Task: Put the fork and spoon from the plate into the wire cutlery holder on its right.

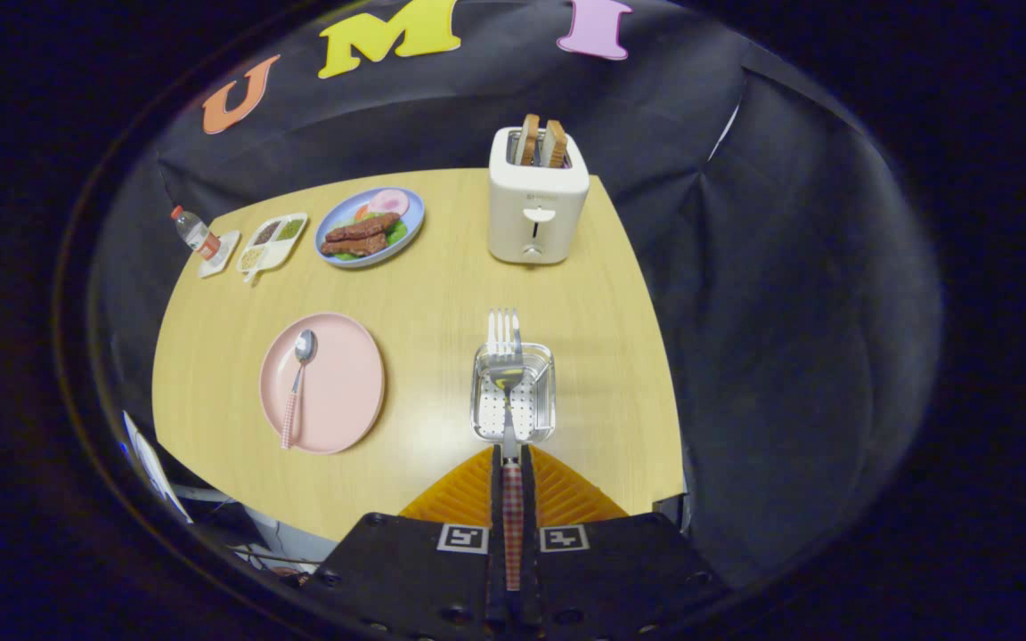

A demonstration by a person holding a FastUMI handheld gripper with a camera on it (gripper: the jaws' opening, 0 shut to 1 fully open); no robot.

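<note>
Halfway at best: the hand-held gripper is clamped on the fork, held above the wire cutlery holder just ahead. The spoon lies on the plate, ahead-left.

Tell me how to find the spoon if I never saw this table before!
Start at the white toaster at the far side of the wooden table, then look nearer and left to the plain pink plate. The spoon lies on it, bowl toward the toaster. It is not the fork, which the tongs hold shut above the wire cutlery holder.
</note>
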